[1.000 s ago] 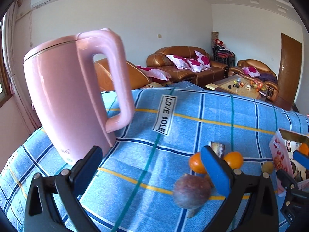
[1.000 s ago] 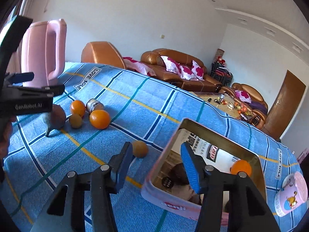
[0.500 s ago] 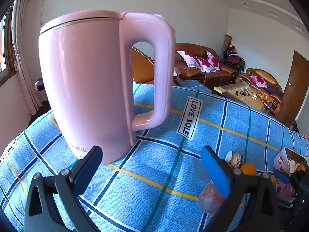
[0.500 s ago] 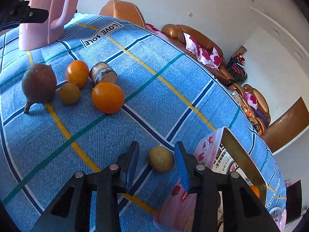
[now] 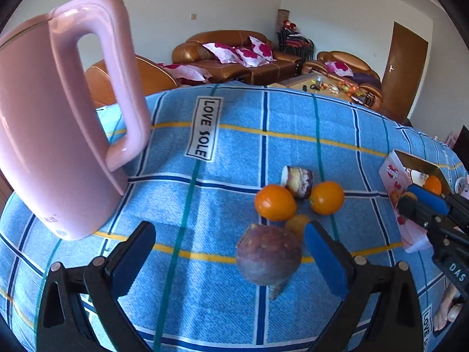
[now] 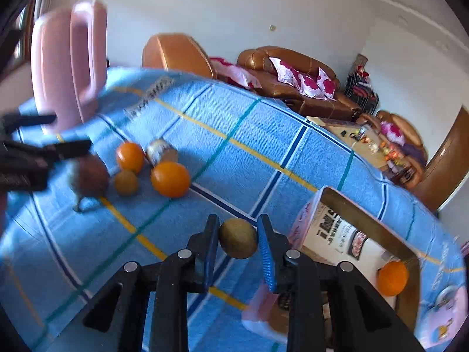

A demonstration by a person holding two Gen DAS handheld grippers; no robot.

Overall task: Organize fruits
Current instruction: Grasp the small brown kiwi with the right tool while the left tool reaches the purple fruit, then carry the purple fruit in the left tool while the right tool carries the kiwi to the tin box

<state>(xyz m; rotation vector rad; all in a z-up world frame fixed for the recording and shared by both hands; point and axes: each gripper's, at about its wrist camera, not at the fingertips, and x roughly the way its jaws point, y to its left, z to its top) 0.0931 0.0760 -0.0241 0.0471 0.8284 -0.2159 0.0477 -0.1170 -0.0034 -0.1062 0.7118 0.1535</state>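
My right gripper (image 6: pixel 238 242) is shut on a small brown-green round fruit (image 6: pixel 238 242) and holds it above the blue cloth, left of the pink tin box (image 6: pixel 368 224). One orange (image 6: pixel 392 277) lies in the box. My left gripper (image 5: pixel 230 259) is open, its jaws wide around a dark purple fruit (image 5: pixel 268 253) without touching it. Behind that fruit lie two oranges (image 5: pixel 275 202) (image 5: pixel 326 198), a small yellowish fruit (image 5: pixel 296 223) and a small can on its side (image 5: pixel 297 177). The right gripper also shows in the left wrist view (image 5: pixel 416 201).
A tall pink kettle (image 5: pixel 55 123) stands on the blue checked tablecloth (image 5: pixel 234 135) at the left. A pink mug (image 6: pixel 448 308) stands right of the tin box. Sofas and a coffee table lie beyond the table's far edge.
My right gripper closed on the small brown-green fruit and lifted it off the cloth. My left gripper swung back over the dark purple fruit, still open.
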